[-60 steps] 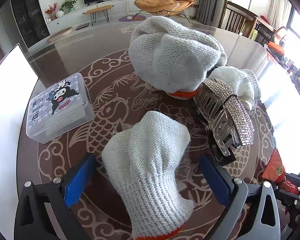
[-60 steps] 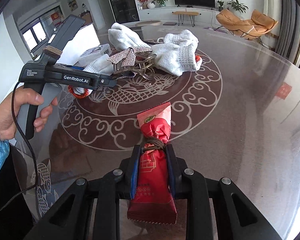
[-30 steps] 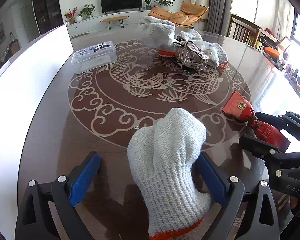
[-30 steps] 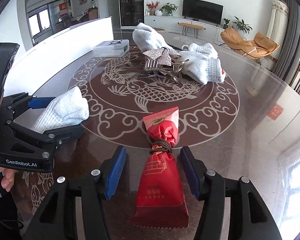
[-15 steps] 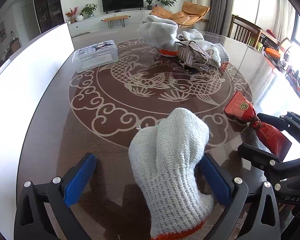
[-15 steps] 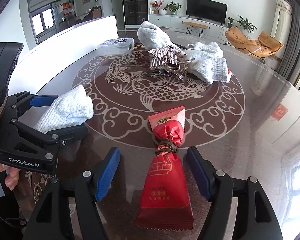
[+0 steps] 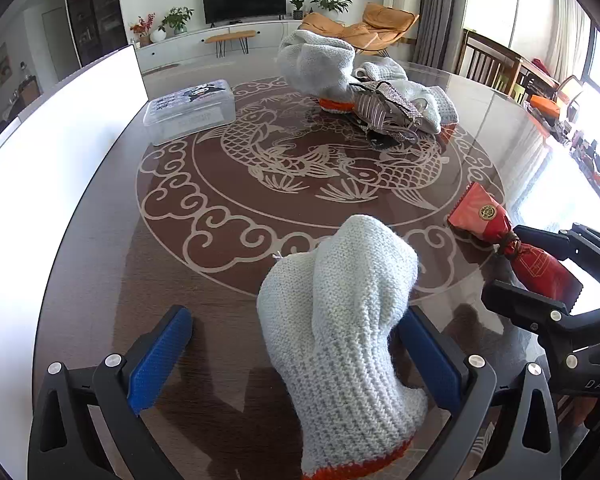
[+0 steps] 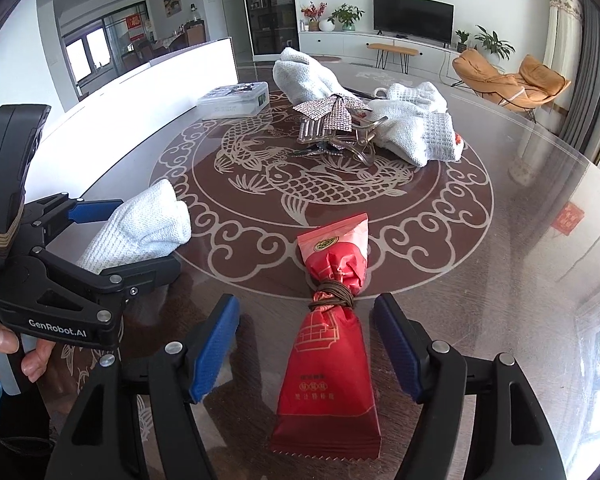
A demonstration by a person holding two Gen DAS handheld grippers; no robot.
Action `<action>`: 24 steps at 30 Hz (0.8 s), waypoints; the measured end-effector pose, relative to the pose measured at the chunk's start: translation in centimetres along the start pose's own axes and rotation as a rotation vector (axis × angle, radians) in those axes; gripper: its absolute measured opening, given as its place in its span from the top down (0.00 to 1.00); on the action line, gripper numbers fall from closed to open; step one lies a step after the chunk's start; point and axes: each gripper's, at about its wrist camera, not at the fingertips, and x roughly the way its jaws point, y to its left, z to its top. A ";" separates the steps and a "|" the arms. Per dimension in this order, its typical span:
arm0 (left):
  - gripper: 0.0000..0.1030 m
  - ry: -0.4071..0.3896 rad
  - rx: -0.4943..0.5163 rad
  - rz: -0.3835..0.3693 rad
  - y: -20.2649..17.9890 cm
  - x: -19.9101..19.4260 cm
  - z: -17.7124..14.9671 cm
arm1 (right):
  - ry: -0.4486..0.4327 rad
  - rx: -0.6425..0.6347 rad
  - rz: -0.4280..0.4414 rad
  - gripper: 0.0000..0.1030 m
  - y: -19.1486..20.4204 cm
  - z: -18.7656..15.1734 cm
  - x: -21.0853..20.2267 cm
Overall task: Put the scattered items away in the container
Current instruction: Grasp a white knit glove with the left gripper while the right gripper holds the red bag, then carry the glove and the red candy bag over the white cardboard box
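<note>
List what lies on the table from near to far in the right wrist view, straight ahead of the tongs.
Red snack packet → rhinestone hair claw clip → upright grey knit glove.

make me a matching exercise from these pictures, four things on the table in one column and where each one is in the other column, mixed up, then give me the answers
Things:
1. white knit glove
2. red snack packet
3. clear lidded box
4. rhinestone hair clip

Places:
A. far side of the table, near the white board
B. lying between the open pads of the right claw
C. in the middle, against the pile of gloves
D. between the open pads of the left claw, leaning on one pad

Pairs: 1-D, 2-B, 3-A, 4-C
</note>
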 end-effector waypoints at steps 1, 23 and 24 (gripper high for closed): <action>0.00 0.000 0.000 0.000 0.0 0.0 0.0 | -0.002 0.006 0.008 0.31 -0.1 0.0 0.0; 0.68 -0.082 -0.005 -0.003 -1.1 -4.0 -0.4 | -0.018 0.097 -0.023 0.77 -1.2 -0.4 -0.8; 0.68 -0.087 0.002 0.002 -1.3 -4.3 -0.4 | -0.022 0.101 -0.021 0.77 -1.1 -0.5 -1.0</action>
